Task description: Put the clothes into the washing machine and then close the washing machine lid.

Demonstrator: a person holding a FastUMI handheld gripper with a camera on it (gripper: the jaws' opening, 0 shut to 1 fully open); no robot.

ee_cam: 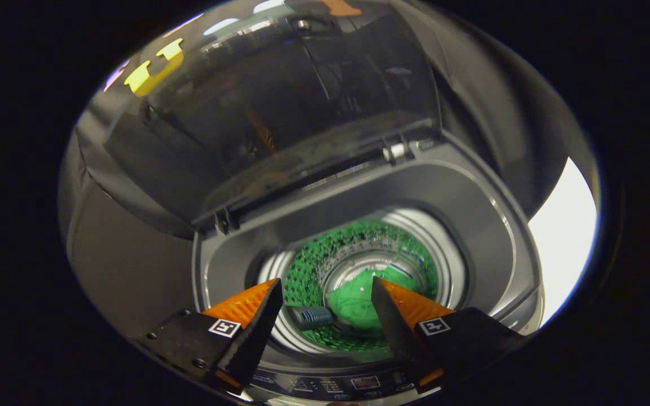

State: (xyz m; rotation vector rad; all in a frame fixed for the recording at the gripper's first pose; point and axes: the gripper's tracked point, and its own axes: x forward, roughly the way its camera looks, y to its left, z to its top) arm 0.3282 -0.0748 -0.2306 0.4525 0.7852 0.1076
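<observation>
Bkgd, all placed vs the washing machine (471, 225): behind it & up to its right, dark booth wall (505, 113), plain, nearly black, no seams or folds to make out. Right of the machine, low beside its body, a bright white patch (565, 237), overexposed, no detail; can't tell if floor or a lit panel. Left of the machine, a dull grey-brown surface (116, 259), smooth, dim; can't tell floor from wall. Above & behind the machine, a few pale streaks of light (220, 25), prob. overhead lamps seen as glare. Overall lighting low, the brightest spot is the white patch at the right. No furniture or window to make out.
</observation>
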